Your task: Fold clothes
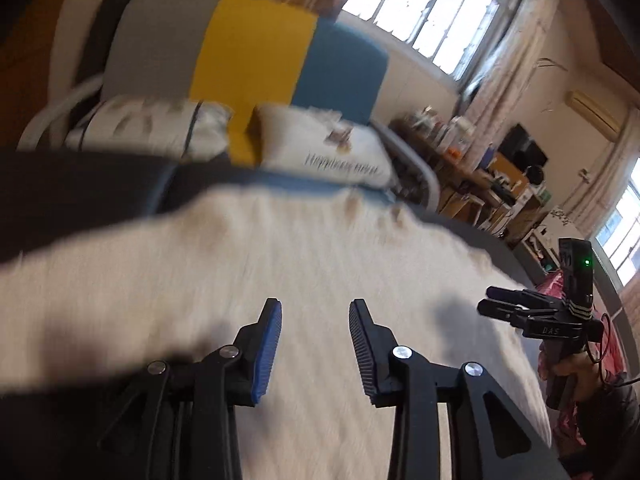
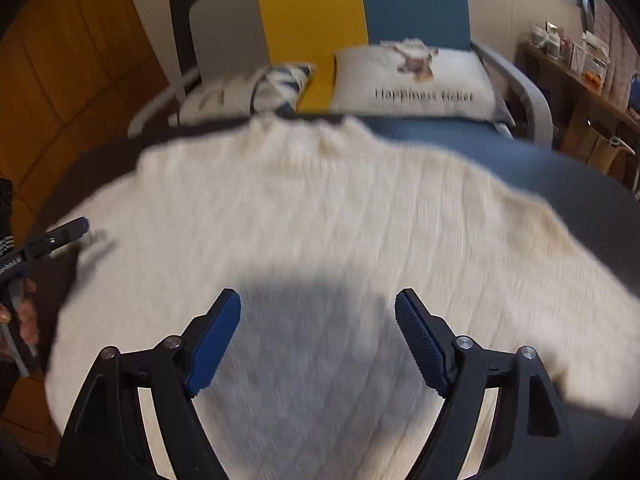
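A cream knitted sweater (image 2: pixel 320 216) lies spread flat on the dark table (image 2: pixel 580 184), filling the middle of both views, its neckline toward the top of the frame. The left tongs (image 1: pixel 315 312) hover above the fabric at lower centre, jaws partly apart with nothing between them. The right tongs (image 2: pixel 318 306) stand wide open over a shadowed patch of the sweater, also gripping nothing. Behind, a white printed cushion (image 2: pixel 412 80) rests on a grey, yellow and blue sofa (image 2: pixel 312 12).
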Tool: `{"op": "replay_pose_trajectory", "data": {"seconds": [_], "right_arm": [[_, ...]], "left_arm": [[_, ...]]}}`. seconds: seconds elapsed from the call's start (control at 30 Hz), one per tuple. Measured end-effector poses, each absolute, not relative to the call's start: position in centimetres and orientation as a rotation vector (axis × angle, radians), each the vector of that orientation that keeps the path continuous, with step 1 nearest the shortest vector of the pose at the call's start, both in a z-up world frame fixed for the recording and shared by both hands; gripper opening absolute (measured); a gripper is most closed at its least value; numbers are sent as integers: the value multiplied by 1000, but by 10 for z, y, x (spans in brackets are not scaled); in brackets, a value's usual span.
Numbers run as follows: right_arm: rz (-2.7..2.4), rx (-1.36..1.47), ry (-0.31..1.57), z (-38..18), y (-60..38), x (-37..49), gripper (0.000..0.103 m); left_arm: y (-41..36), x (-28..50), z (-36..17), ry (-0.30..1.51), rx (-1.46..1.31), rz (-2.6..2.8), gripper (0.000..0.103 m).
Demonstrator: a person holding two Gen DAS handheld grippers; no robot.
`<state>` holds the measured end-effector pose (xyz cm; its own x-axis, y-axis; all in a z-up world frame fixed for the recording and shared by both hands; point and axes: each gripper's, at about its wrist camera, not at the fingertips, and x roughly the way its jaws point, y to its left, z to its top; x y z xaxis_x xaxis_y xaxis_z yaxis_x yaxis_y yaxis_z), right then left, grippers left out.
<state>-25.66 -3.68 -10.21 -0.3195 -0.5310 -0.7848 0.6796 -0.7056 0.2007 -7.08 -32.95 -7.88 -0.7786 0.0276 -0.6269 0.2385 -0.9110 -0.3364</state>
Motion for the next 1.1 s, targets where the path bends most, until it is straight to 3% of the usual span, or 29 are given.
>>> {"op": "replay_pose_trajectory", "data": {"seconds": [0.2,0.3,0.47,0.6,0.77,0.9,1.1], "right_arm": [[-2135,1166,182,-103,-59,-329,83],[-2173,1233,208,-124,-59,-350,83],[-2227,1208,275,-139,-55,-350,83],[-2136,1103,199,-115,-57,-341,83],[-2075,1083,299,-109,-73,-345,83],[-2086,1209,220,-139,-65,-374,83],[-2096,1144,174,-126,-47,-366,83]], "left_arm": [[-363,-171,-105,466,1128,-2673,35],[-392,-170,-147,521,1210,-2505,33],[-395,-152,-145,595,1124,-2497,30],[-357,-171,-114,435,1087,-2698,34],[-315,-227,-119,203,1170,-2819,34],[-335,-251,-154,337,1260,-2681,34],[-344,-237,-146,431,1194,-2659,33]]}}
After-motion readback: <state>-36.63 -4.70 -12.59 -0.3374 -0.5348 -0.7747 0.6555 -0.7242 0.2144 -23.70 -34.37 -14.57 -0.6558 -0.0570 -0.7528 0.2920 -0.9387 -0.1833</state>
